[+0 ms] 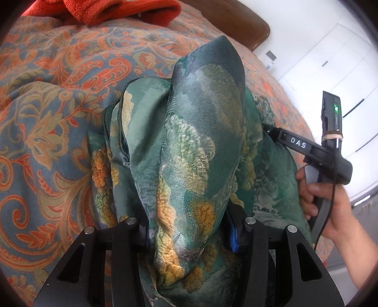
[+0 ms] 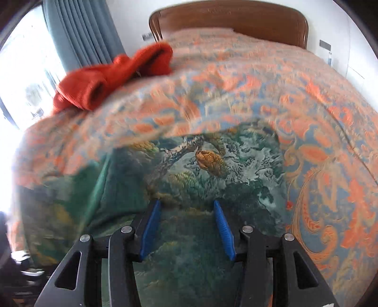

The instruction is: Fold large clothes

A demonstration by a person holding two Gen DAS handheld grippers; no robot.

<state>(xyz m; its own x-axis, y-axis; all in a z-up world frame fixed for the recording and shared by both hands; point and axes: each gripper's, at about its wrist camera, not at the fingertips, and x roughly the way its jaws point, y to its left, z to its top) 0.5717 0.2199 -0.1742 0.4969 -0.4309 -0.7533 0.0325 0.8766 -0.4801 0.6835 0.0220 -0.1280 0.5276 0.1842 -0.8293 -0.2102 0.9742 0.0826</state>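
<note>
A green satin garment (image 1: 193, 132) printed with yellow flowers lies bunched on the paisley bedspread (image 1: 47, 94). My left gripper (image 1: 189, 226) is shut on a thick fold of it. That fold rises between the fingers and hides most of the blue pads (image 1: 232, 238). In the left wrist view a hand (image 1: 326, 207) holds my right gripper (image 1: 269, 130) at the garment's right side, its tip at the cloth. In the blurred right wrist view the right gripper (image 2: 187, 203) is open above the flat green garment (image 2: 212, 170), with nothing between its blue pads (image 2: 223, 226).
A red fleece garment (image 2: 113, 73) lies crumpled at the far left of the bedspread (image 2: 319, 118), also red fleece (image 1: 118, 11) in the left wrist view. A wooden headboard (image 2: 226, 16) closes the far end. Blue curtains (image 2: 82, 35) hang left; white cupboard doors (image 1: 330, 59) stand right.
</note>
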